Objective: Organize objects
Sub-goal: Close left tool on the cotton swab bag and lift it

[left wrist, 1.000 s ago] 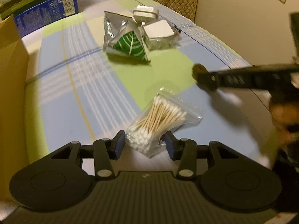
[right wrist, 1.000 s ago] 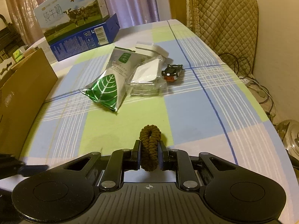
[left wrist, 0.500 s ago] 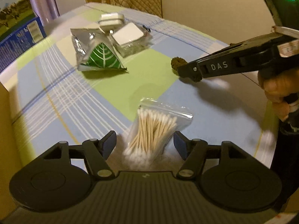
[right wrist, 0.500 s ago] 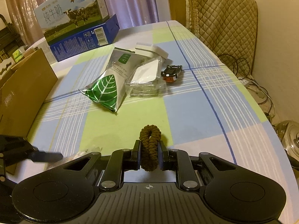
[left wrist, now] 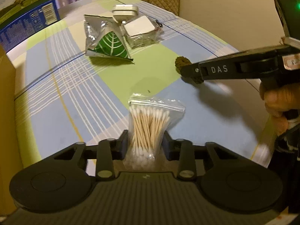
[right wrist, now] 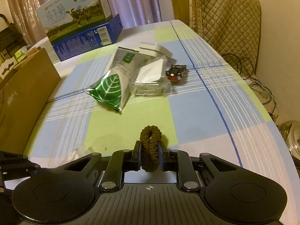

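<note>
A clear zip bag of cotton swabs (left wrist: 150,120) lies on the checked tablecloth (left wrist: 75,86). My left gripper (left wrist: 145,139) has its jaws closing around the bag's near end, and the pads press on it from both sides. My right gripper (right wrist: 150,150) is shut on a brown braided hair tie (right wrist: 150,136), held just above the cloth. In the left wrist view the right gripper (left wrist: 187,73) reaches in from the right, with the hair tie (left wrist: 180,62) at its tip. Part of the swab bag (right wrist: 75,154) shows at lower left in the right wrist view.
A green leaf foil pouch (right wrist: 112,88), a clear pack with a white case (right wrist: 151,78), a white box (right wrist: 155,48) and a small black-and-orange item (right wrist: 176,72) lie mid-table. A cardboard box (right wrist: 24,93) stands left, a milk carton box (right wrist: 78,26) behind, a quilted chair (right wrist: 225,24) right.
My left gripper's jaws widened around the swab bag, then closed onto it, and its view shifted a little. The right gripper and hair tie stayed where they were.
</note>
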The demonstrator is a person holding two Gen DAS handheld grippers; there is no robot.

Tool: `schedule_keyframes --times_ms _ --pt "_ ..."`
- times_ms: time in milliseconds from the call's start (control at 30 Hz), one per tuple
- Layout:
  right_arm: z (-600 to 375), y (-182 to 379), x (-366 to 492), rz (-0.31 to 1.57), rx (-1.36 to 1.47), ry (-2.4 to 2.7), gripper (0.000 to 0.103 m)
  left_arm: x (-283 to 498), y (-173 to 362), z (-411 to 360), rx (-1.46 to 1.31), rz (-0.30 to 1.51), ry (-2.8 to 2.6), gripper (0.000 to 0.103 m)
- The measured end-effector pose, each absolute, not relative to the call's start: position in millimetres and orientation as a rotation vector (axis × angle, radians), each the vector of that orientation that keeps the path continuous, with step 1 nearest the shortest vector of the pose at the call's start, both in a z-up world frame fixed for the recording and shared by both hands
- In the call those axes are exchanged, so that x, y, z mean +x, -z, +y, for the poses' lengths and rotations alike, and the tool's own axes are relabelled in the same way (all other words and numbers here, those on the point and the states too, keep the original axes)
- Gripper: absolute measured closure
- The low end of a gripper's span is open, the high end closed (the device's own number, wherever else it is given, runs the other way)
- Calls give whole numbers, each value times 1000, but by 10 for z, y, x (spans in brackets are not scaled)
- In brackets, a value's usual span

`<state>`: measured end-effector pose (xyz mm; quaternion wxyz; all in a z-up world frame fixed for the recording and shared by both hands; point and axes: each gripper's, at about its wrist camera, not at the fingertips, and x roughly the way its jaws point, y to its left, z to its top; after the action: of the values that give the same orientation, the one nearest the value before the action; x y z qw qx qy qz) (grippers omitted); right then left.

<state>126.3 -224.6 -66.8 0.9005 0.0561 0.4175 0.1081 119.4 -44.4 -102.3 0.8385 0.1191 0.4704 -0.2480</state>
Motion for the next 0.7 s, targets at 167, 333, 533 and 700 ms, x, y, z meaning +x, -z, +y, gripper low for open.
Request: schedule_keyframes --times_ms 167,333,533,700 --pt "-2184 618 1156 870 108 -242 89 1156 999 -368 196 1018 458 84" --pt "-2124 475 904 870 105 -262 89 1060 884 -266 150 1013 403 84" --pt "-2055 197 598 843 98 -282 89 864 540 -164 92 969 366 84" --pt "-1908 -80 345 797 78 -321 89 648 211 -44 64 912 328 84"
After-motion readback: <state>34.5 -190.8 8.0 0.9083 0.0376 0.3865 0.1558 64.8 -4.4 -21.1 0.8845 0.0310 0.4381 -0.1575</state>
